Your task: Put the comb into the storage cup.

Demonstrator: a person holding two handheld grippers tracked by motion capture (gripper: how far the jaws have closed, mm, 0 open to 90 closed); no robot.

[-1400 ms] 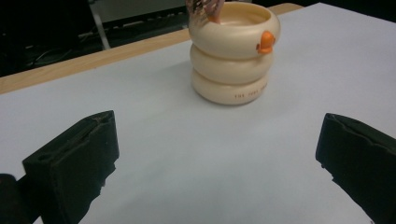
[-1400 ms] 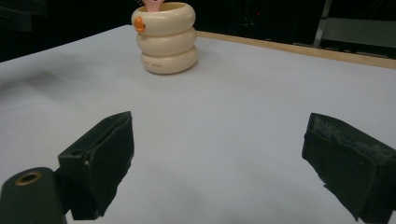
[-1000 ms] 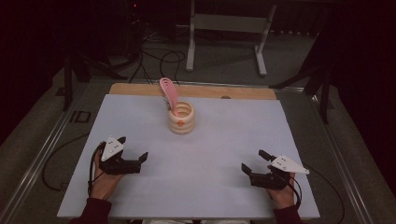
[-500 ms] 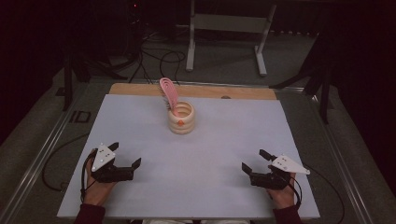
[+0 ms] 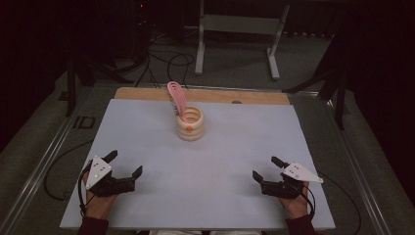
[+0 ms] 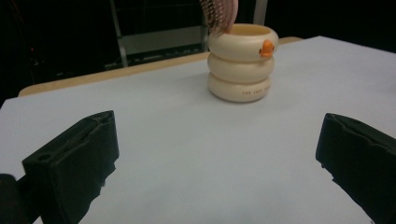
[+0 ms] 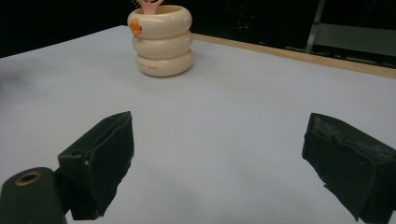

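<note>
A cream ribbed holder (image 5: 190,124) made of three stacked rings, with a small orange mark on its front, stands upright toward the back middle of the white table (image 5: 235,147). A pink hairbrush (image 5: 176,98) leans out of it toward the back left. My left gripper (image 5: 126,164) rests open near the front left corner, nothing between its jaws. My right gripper (image 5: 267,169) rests open near the front right corner, also holding nothing. The holder (image 6: 242,63) stands ahead in the left gripper view, and the holder (image 7: 162,39) stands far left in the right gripper view.
A wooden strip (image 5: 205,95) runs along the table's back edge. Behind it stands a metal frame (image 5: 239,34) on a dark floor with loose cables (image 5: 166,58). Metal rails (image 5: 44,161) flank the table's sides.
My left gripper has drawn back toward the front left corner of the table. The right gripper, holder and brush have stayed put.
</note>
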